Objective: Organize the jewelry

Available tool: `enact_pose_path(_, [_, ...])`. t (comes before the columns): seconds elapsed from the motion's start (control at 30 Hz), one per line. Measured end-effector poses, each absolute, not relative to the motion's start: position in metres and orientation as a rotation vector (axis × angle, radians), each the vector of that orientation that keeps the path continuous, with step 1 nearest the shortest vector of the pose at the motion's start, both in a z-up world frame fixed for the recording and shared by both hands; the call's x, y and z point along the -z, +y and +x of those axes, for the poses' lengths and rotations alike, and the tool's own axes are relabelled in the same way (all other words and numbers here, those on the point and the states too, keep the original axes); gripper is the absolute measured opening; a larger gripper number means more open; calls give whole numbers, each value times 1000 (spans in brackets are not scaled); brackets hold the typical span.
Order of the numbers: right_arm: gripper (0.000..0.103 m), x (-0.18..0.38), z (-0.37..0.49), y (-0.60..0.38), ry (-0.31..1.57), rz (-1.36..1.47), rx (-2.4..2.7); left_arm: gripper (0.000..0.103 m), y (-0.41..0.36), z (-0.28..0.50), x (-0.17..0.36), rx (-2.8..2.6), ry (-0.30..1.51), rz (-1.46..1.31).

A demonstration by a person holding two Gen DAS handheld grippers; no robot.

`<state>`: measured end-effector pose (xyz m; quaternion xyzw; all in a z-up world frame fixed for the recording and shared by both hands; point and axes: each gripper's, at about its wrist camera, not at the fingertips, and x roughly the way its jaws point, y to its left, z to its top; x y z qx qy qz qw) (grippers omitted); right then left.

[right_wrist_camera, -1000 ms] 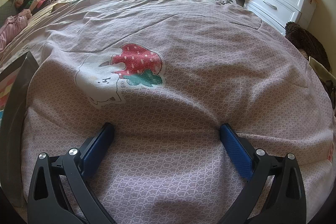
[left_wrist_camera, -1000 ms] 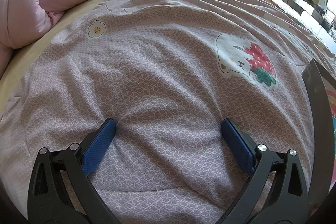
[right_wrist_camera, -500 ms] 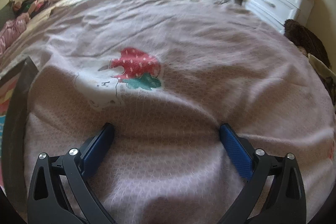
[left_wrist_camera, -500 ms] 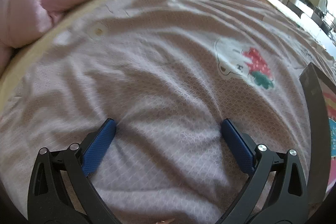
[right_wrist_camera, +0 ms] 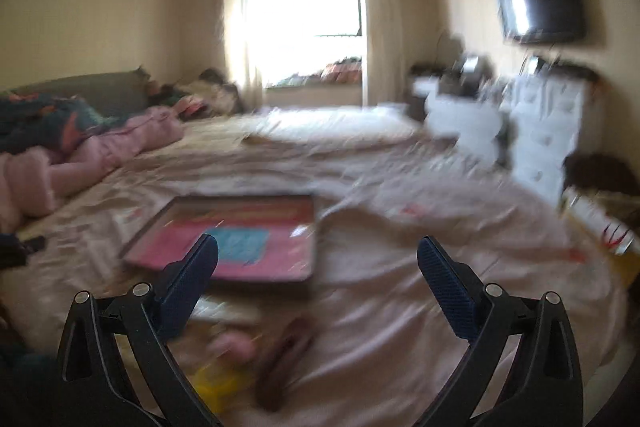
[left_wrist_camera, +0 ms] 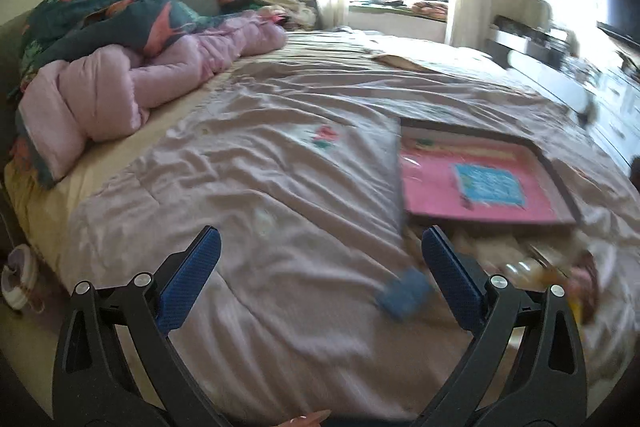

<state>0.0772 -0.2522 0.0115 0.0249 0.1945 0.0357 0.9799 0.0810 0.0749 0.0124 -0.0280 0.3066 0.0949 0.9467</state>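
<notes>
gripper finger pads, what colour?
Blue, textured, on black frames. Clearest in the left wrist view: left gripper pads; right gripper matches.

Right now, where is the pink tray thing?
The pink tray lies flat on the bed's quilt, right of centre in the left wrist view, just beyond the blurry clutter near the bed's edge.

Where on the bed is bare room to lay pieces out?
Bare quilt lies between the pink duvet and the framed board. Another patch lies right of the board, toward the white dresser. The clutter below the board is crowded.
</notes>
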Motion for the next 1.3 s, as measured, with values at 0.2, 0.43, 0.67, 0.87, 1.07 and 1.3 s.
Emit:
enact_pose_path(0.2, [97, 5, 88, -241, 505, 56, -74, 92, 57, 73, -7, -166, 651, -60])
enact_pose_path(0.43, [97, 12, 80, -237, 513, 15, -60, 92, 53, 75, -1, -158, 672, -74])
enact_pose_path(0.67, [97, 17, 78, -229, 550, 12, -99, 92, 50, 71, 2, -156, 688, -80])
enact_pose_path(0.87, [97, 17, 75, -221, 570, 9, -121, 92, 50, 70, 4, -153, 699, -101])
enact_pose_path(1.07, [97, 19, 71, -213, 580, -3, -147, 92, 51, 69, 5, -161, 705, -100])
enact_pose_path(1.3, [97, 17, 68, -211, 570, -4, -152, 92, 54, 67, 4, -160, 703, -109])
